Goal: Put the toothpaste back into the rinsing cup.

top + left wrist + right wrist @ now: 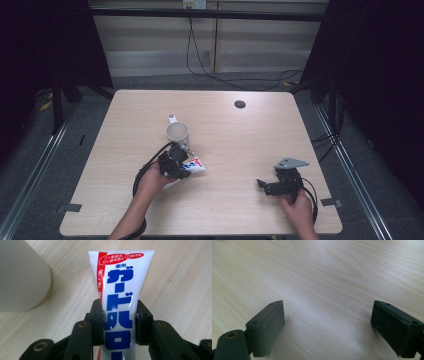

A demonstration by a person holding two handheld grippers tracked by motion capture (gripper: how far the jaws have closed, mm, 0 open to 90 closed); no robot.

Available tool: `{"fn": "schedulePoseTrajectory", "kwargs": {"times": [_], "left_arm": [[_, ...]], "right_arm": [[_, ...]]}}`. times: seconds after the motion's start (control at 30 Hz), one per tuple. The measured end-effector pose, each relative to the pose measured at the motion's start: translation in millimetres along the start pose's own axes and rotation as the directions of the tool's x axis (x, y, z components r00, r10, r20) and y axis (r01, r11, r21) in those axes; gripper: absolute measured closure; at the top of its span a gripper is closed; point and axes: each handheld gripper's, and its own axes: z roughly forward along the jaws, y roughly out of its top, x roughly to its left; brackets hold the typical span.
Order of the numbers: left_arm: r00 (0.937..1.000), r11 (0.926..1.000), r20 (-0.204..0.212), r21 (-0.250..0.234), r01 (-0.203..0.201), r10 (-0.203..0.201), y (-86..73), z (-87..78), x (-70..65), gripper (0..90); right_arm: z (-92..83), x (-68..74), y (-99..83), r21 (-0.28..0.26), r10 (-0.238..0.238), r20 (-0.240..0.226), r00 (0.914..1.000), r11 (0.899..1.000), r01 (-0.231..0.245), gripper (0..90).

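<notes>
A white toothpaste tube point(120, 285) with blue and red lettering lies on the light wooden table point(240, 140). My left gripper point(120, 317) is shut on it, its two black pads point(98, 315) pressing the tube's sides. In the high view that gripper point(184, 167) sits left of centre, with the tube point(195, 165) sticking out to its right. A cream cup point(177, 132) stands upright just beyond it and appears at the left edge of the left gripper view point(20, 277). My right gripper point(261, 184) rests near the front right, open, with bare wood between its jaws point(328, 327).
A dark round cable hole point(240, 104) sits in the table's far right part. Black cables run across the floor behind the table. Dark curtains hang on both sides.
</notes>
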Motion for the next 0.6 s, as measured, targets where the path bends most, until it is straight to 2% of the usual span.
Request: {"fn": "schedulePoseTrajectory", "kwargs": {"times": [0.23, 0.37, 0.47, 0.6], "left_arm": [[0.9998, 0.9977, 0.018, -0.067, 0.013, -0.012, 3.0, -6.2, -2.8, 66.4], [0.9989, 0.9918, 0.034, -0.123, 0.035, -0.031, 5.6, -17.4, -2.3, 66.0], [0.999, 0.9904, 0.035, -0.134, 0.032, -0.028, 7.6, -24.3, -1.6, 65.8], [0.9975, 0.9831, 0.047, -0.173, 0.061, -0.053, 8.7, -34.3, 1.0, 65.8]], "right_arm": [[0.0, 0.1, 0.1, 0.001, 0.002, 0.0, 1.0, 1.0, -0.002, 11.4], [0.0, 0.1, 0.1, 0.001, 0.002, 0.0, 1.0, 1.0, -0.002, 11.4], [0.0, 0.1, 0.1, 0.001, 0.002, 0.0, 1.0, 1.0, -0.002, 11.4], [0.0, 0.1, 0.1, 0.001, 0.003, 0.0, 1.0, 1.0, -0.003, 11.4]]}}
